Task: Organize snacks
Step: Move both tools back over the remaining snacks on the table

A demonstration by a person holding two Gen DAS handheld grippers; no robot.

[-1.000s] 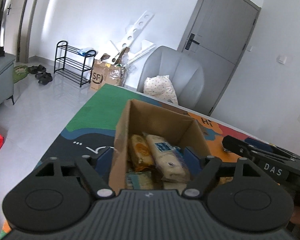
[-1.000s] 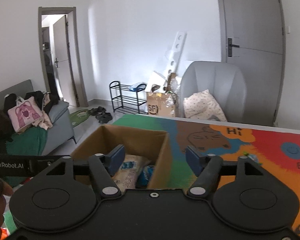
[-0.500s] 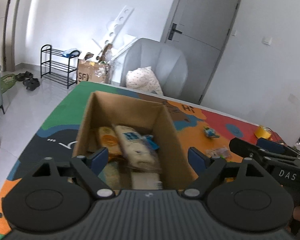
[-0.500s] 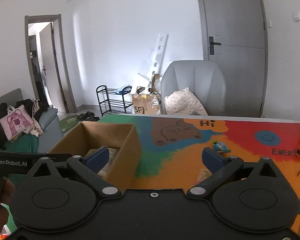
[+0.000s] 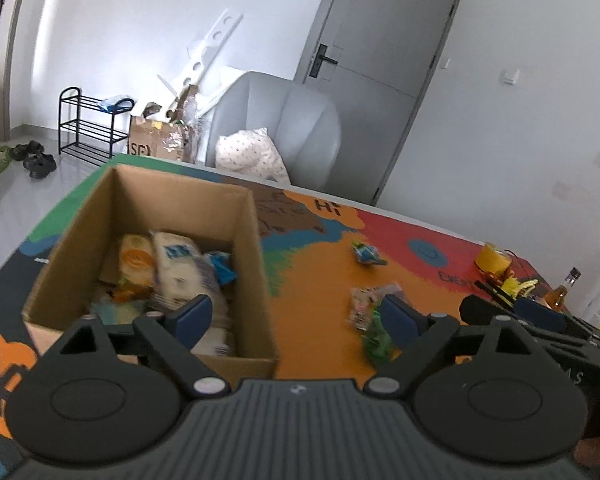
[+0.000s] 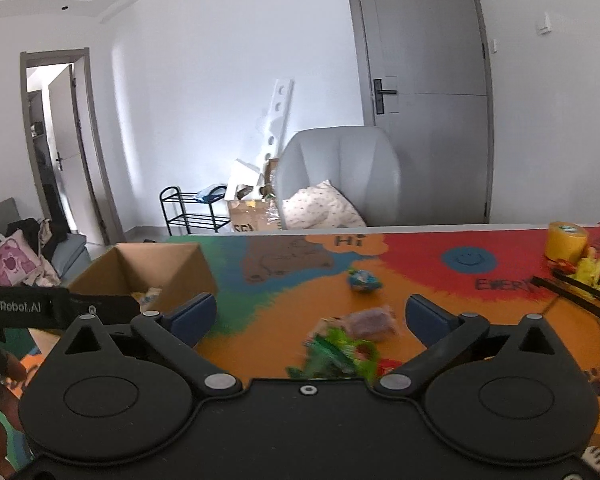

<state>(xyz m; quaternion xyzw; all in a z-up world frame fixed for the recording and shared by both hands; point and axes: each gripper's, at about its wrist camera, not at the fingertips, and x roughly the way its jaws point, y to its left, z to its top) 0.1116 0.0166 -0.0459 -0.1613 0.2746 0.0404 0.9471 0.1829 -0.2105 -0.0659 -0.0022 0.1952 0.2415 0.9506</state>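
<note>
Several packets already packed in the cardboard box (image 5: pixel 256 248); at least three loose snacks, perhaps more, left on the mat: green packet (image 6: pixel 336 354), purple packet (image 6: pixel 370 320), small blue one (image 6: pixel 364 278). Left gripper (image 5: pixel 296 320) just widened, right gripper (image 6: pixel 310 316) spread wide, both empty.

"Hi" (image 6: pixel 347 241) is printed in dark letters on an orange patch of the colourful worktop (image 6: pixel 420 280) mat, at its far edge before the grey armchair (image 6: pixel 340 168). "GenRobot.AI" (image 6: pixel 11 305) is read in white on the black hand-held gripper (image 6: pixel 52 307) at the left, beside the cardboard box (image 6: pixel 172 276). Other lettering is blurred.
</note>
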